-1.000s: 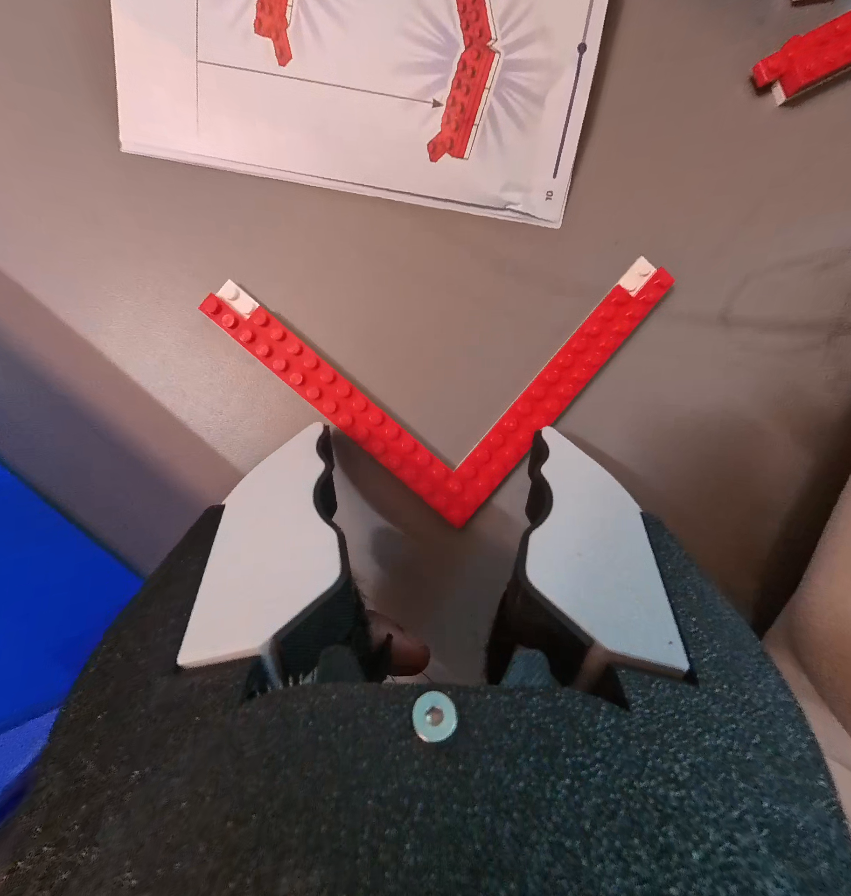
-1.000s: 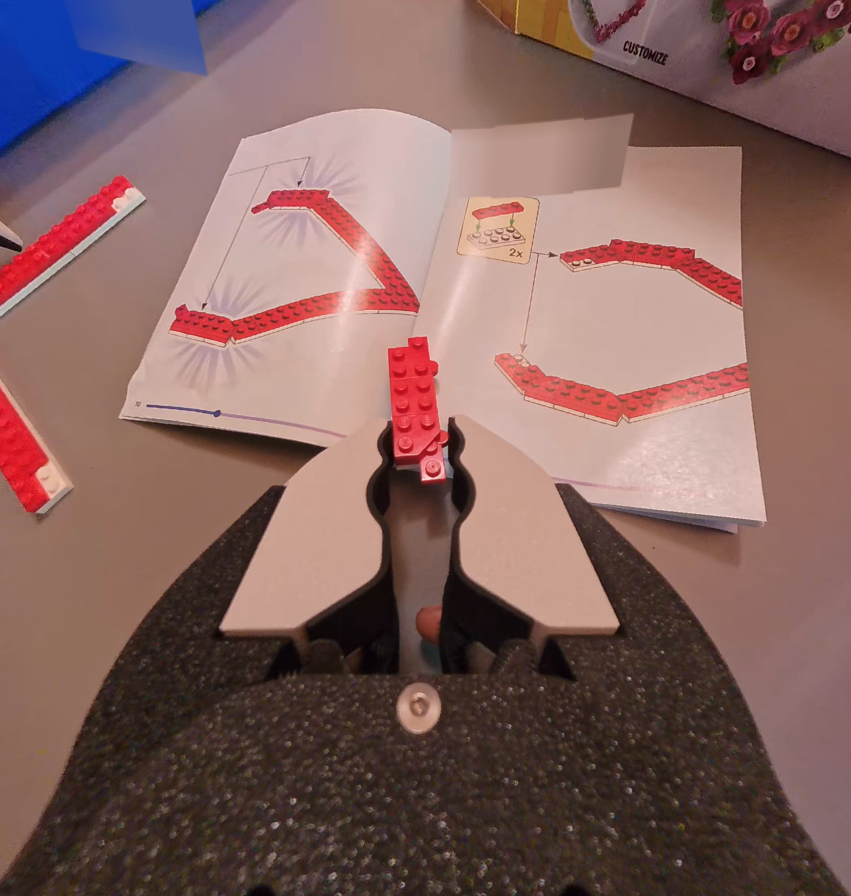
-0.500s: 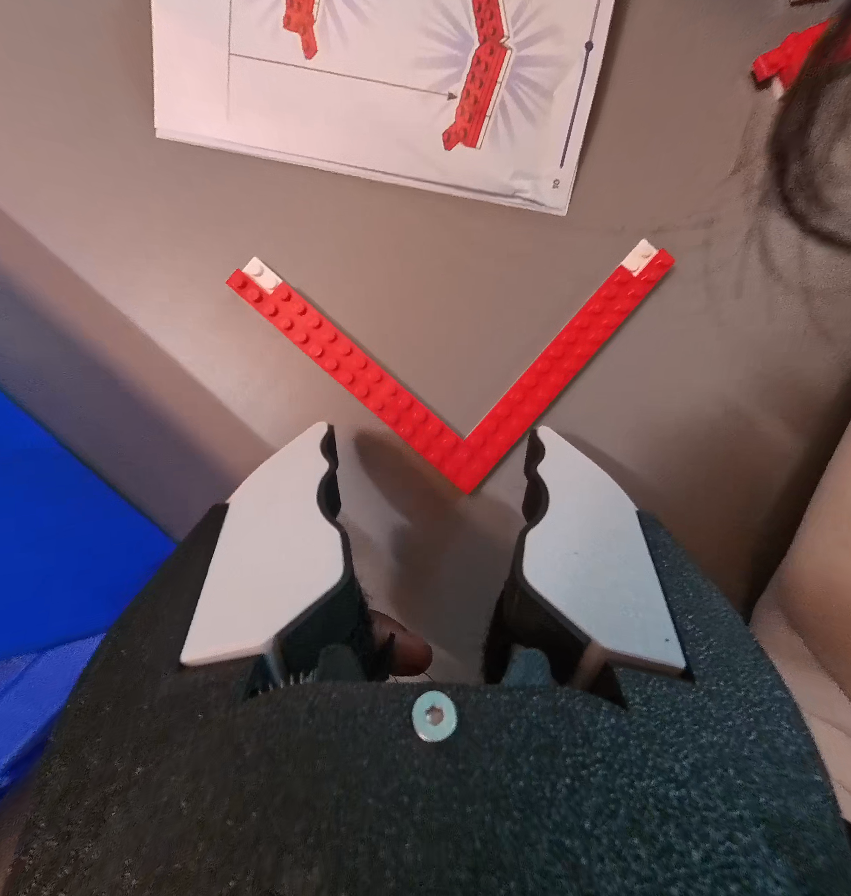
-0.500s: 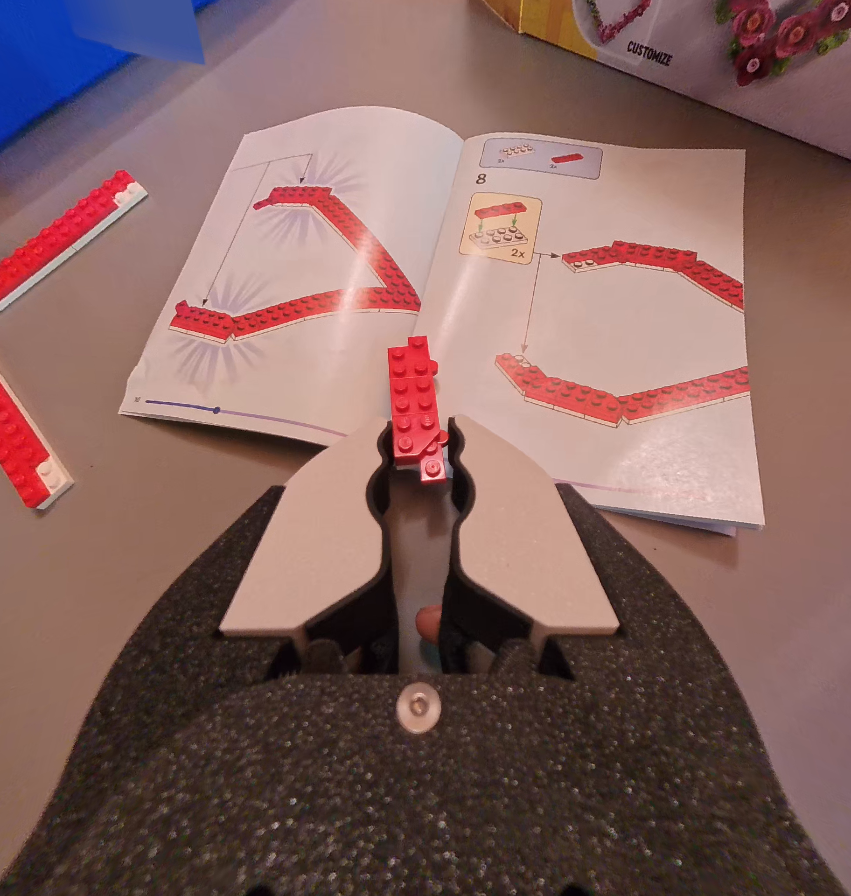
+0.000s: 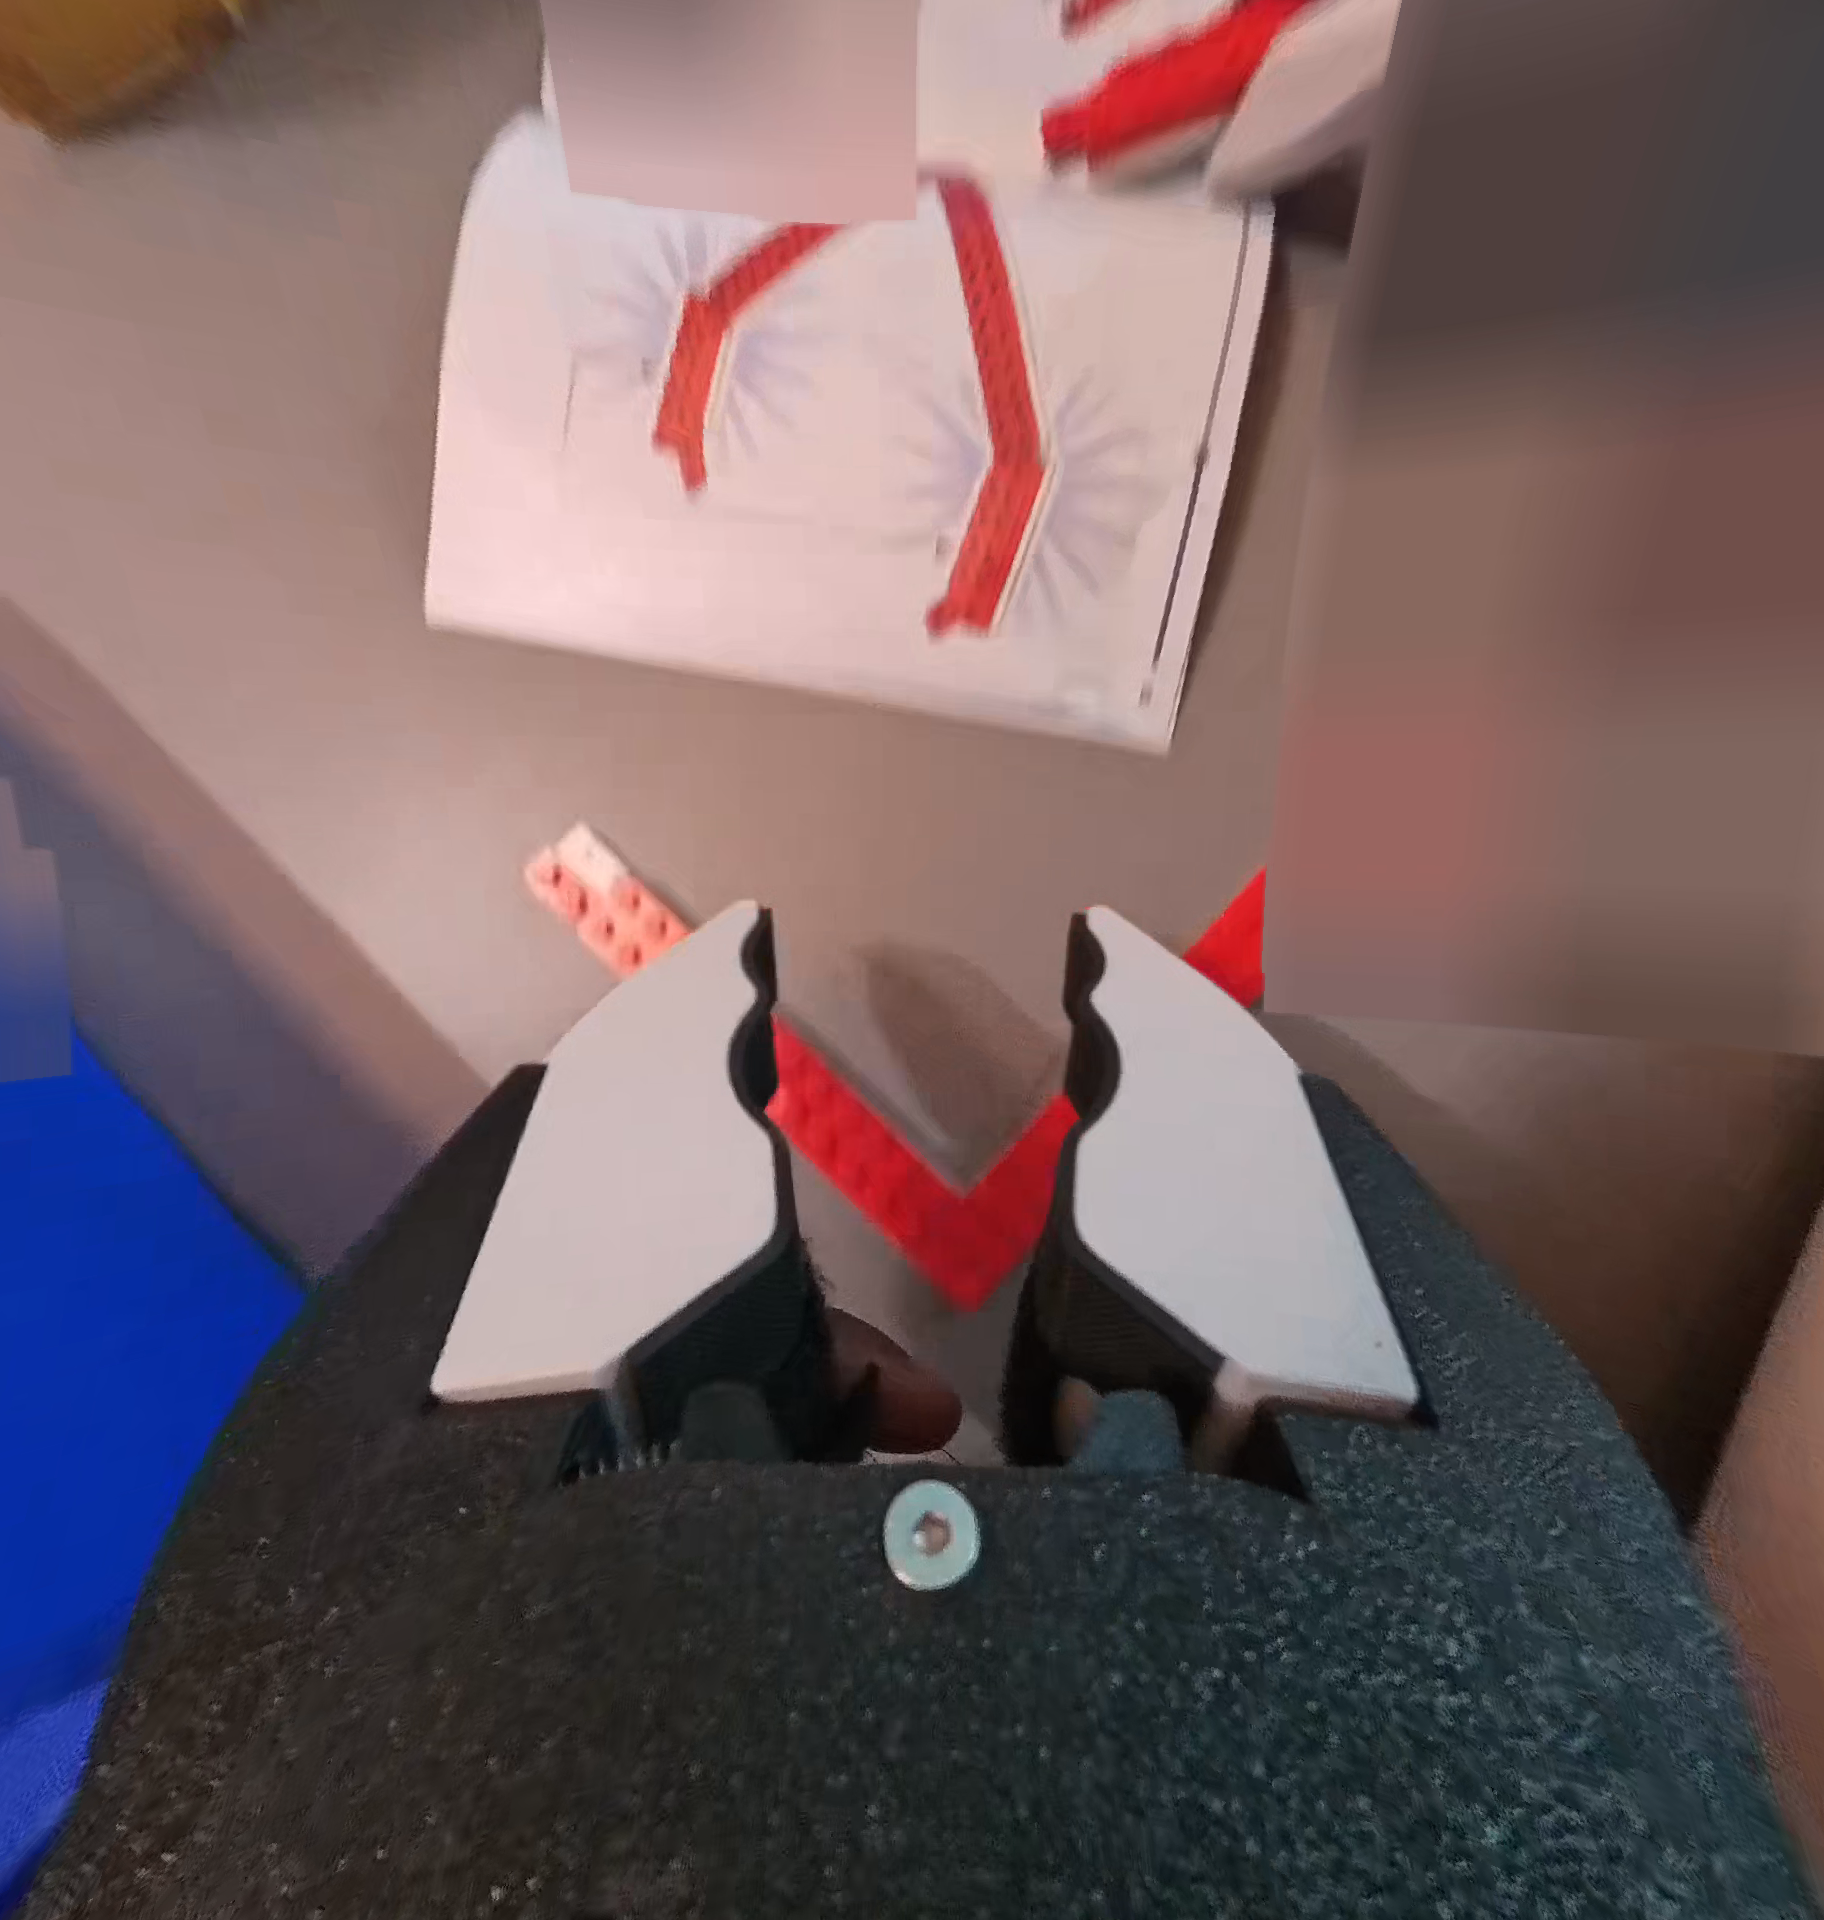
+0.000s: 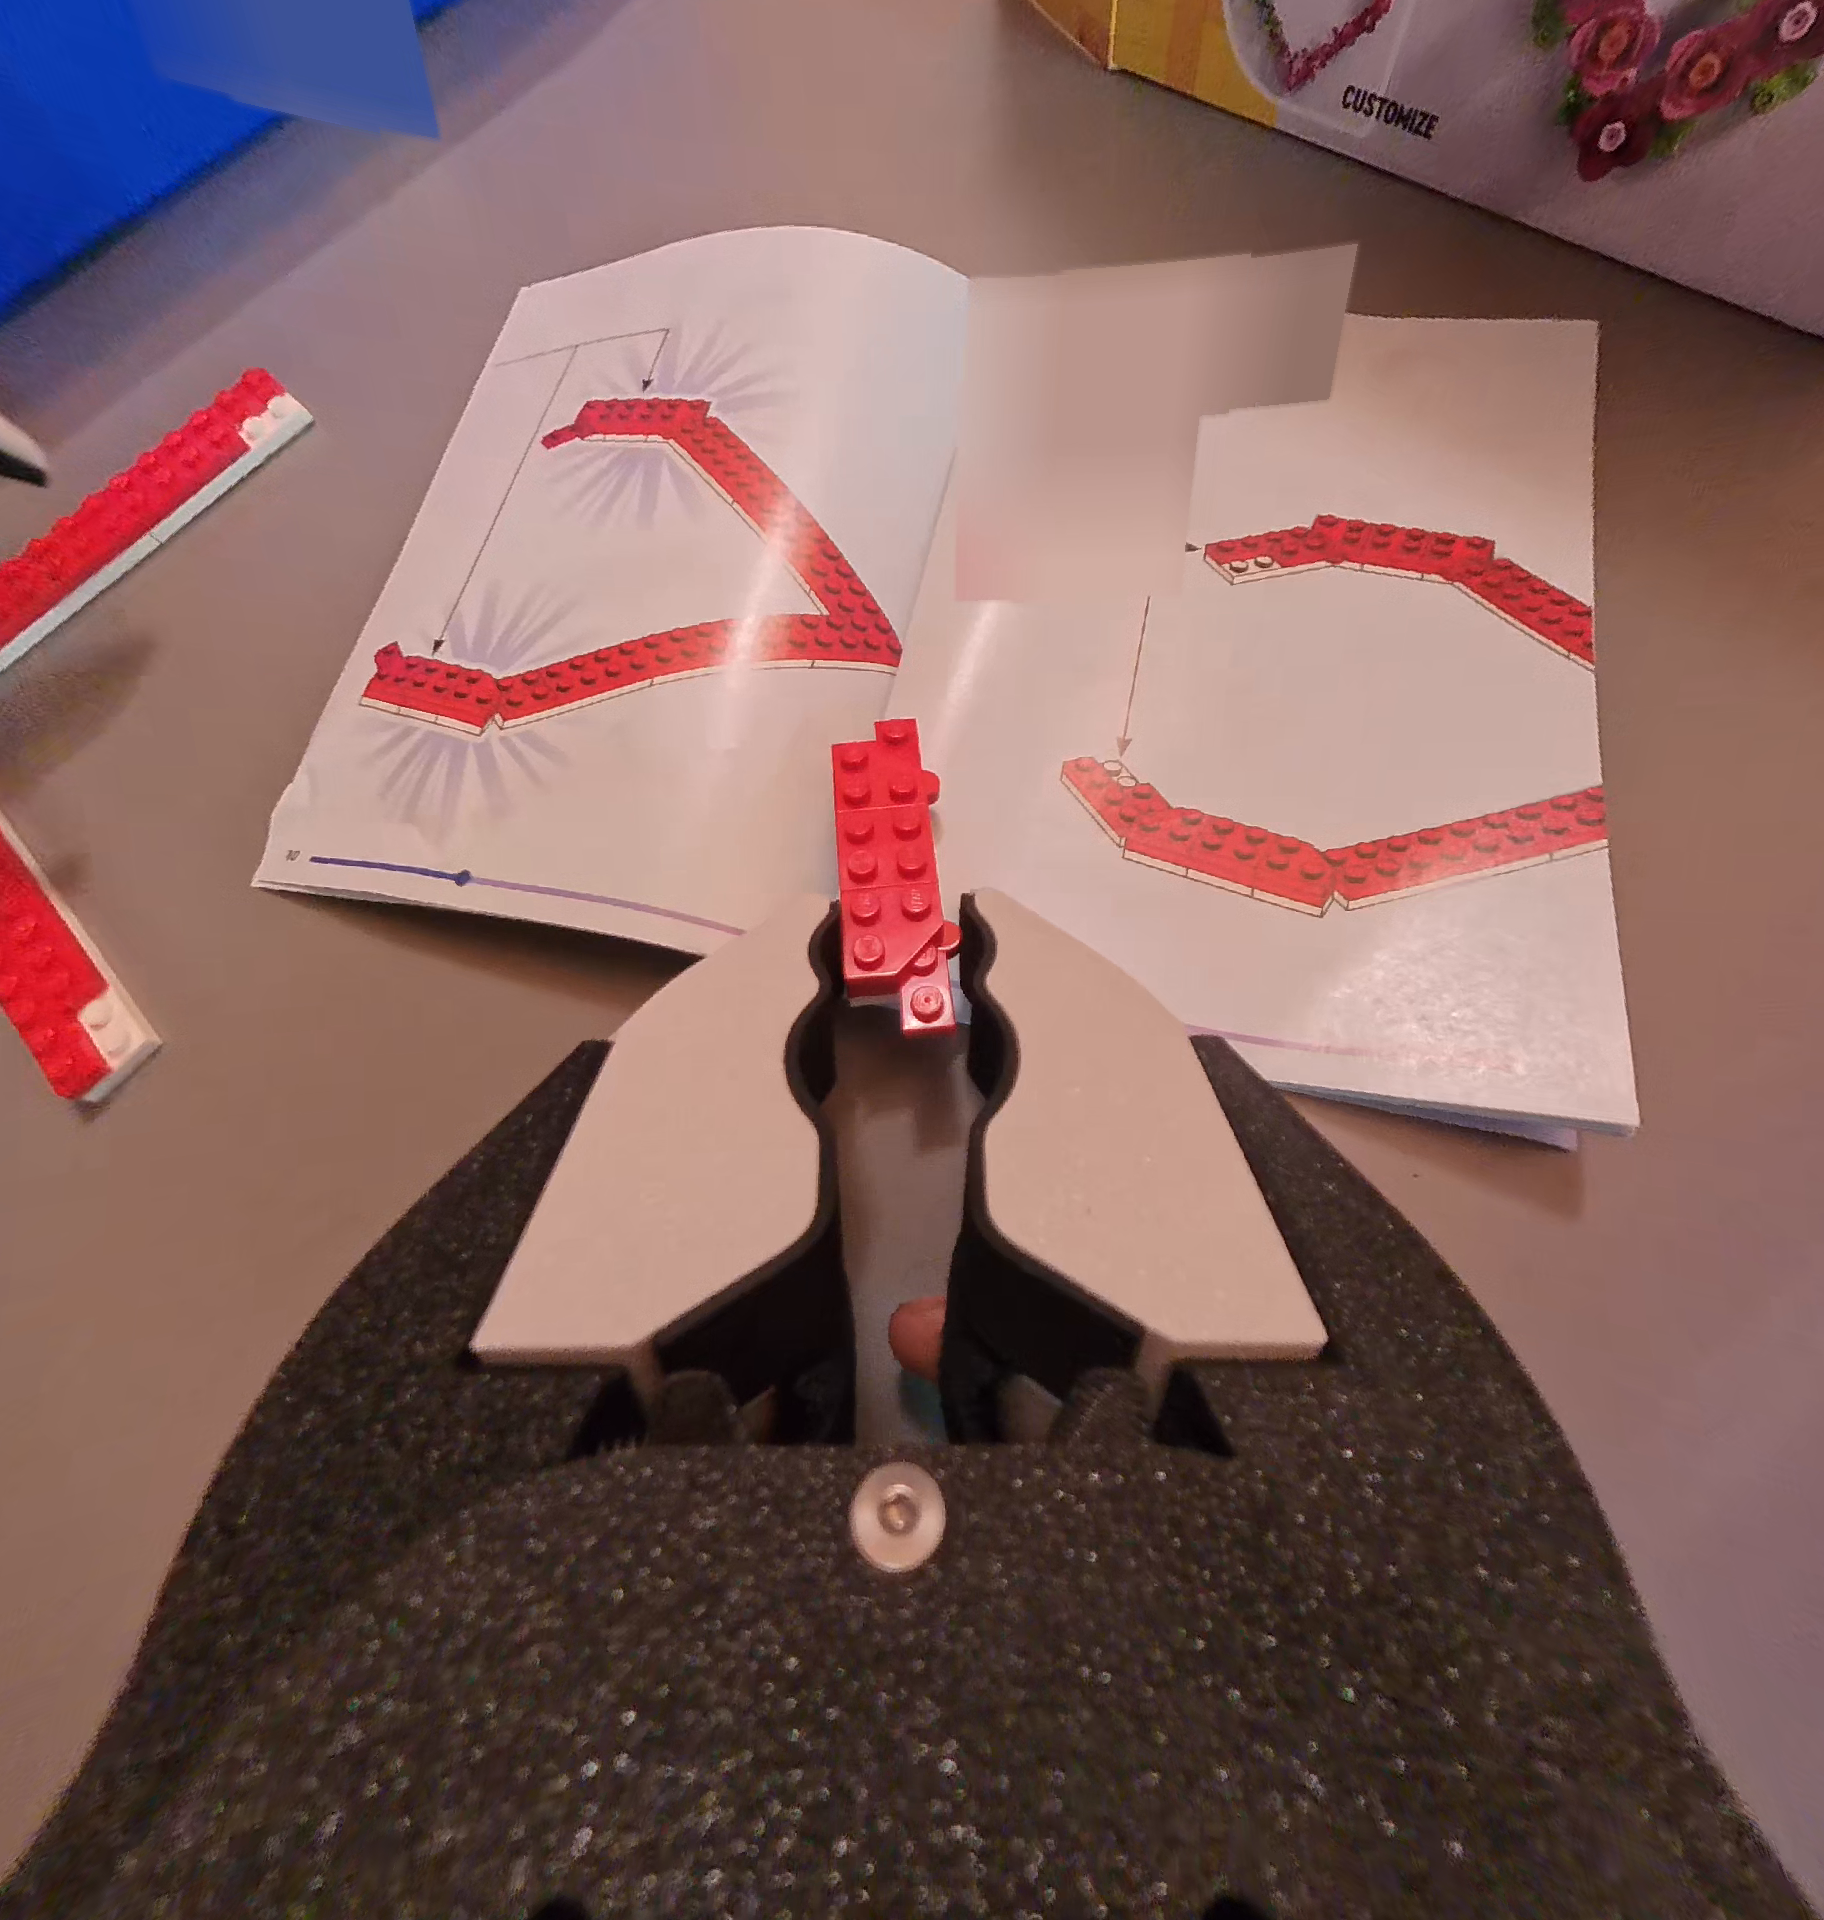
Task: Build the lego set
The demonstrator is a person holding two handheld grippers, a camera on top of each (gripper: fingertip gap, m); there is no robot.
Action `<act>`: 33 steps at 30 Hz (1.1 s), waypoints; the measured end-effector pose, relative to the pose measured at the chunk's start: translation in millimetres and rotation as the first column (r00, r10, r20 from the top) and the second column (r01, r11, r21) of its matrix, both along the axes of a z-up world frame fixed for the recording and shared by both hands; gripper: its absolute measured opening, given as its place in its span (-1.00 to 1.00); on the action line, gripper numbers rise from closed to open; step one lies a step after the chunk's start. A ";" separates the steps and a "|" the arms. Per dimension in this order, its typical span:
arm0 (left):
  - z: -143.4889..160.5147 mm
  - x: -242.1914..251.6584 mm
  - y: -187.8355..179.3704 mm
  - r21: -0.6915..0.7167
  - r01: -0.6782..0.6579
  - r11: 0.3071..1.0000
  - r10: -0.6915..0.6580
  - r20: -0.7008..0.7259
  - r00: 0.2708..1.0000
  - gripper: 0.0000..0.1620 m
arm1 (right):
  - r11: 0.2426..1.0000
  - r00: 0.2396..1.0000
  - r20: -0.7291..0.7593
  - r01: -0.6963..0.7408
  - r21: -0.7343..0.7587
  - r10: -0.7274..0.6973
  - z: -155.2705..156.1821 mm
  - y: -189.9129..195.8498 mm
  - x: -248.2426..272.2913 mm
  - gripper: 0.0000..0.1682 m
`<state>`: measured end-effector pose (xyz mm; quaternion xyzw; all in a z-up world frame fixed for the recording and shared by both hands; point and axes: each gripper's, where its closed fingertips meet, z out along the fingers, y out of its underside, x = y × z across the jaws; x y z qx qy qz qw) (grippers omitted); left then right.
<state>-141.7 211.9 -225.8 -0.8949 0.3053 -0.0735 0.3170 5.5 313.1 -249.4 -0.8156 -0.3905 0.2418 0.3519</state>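
A red V-shaped lego assembly (image 5: 923, 1205) with white end pieces lies on the brown table. My left gripper (image 5: 918, 940) is open, its fingers standing either side of the V's corner, which shows between the jaws. The V's two arms also show at the left of the right wrist view (image 6: 108, 530). My right gripper (image 6: 892, 920) is shut on a short red lego piece (image 6: 887, 842) that sticks out forward, held above the front edge of the open instruction booklet (image 6: 679, 540).
The booklet also lies beyond the V in the left wrist view (image 5: 835, 468). A lego box (image 6: 1510, 114) stands at the back right. A blue surface (image 5: 87, 1299) lies left of the table, and the table edge runs close by.
My left gripper has moved forward over the V, so its corner now sits between the open jaws. My right gripper and its red piece have held still.
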 end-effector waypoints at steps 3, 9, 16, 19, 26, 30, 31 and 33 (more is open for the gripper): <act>8.4 35.1 31.5 0.073 -0.021 0.997 0.022 -0.009 1.000 -0.27 | 1.000 1.000 -0.004 0.001 -0.014 -0.001 0.3 -5.0 -6.8 -0.76; -18.9 57.0 63.4 0.019 0.139 0.990 -0.132 -0.212 0.968 -0.19 | 0.986 0.996 -0.012 -0.092 -0.142 0.091 2.2 -31.2 -17.2 -0.76; -6.2 31.6 77.6 0.019 0.200 0.980 -0.185 -0.296 0.937 -0.38 | 1.000 1.000 -0.012 -0.026 0.007 0.026 30.6 13.0 9.7 -0.76; -6.1 12.8 93.9 0.052 0.141 0.989 -0.116 -0.341 0.933 -0.44 | 0.999 0.991 0.136 -0.001 -0.042 0.006 8.1 25.3 27.1 -0.76; 4.1 -6.9 123.8 0.095 0.074 0.993 -0.046 -0.270 0.962 -0.51 | 0.971 0.966 0.146 -0.192 -0.139 0.212 0.4 -44.7 -11.6 -0.76; 34.3 -5.4 108.1 0.153 0.044 0.987 -0.031 -0.088 0.996 -0.56 | 0.982 0.976 0.101 -0.190 -0.025 0.191 16.2 -26.3 -13.8 -0.76; 34.1 -7.0 101.8 0.148 0.041 0.988 -0.029 -0.085 0.996 -0.57 | 0.984 0.978 0.112 -0.177 -0.002 0.176 17.9 -15.1 -7.5 -0.76; 22.2 -3.3 91.1 0.115 0.062 0.991 -0.049 -0.111 0.993 -0.58 | 0.993 0.975 0.200 -0.109 0.043 0.099 13.4 11.7 14.4 -0.76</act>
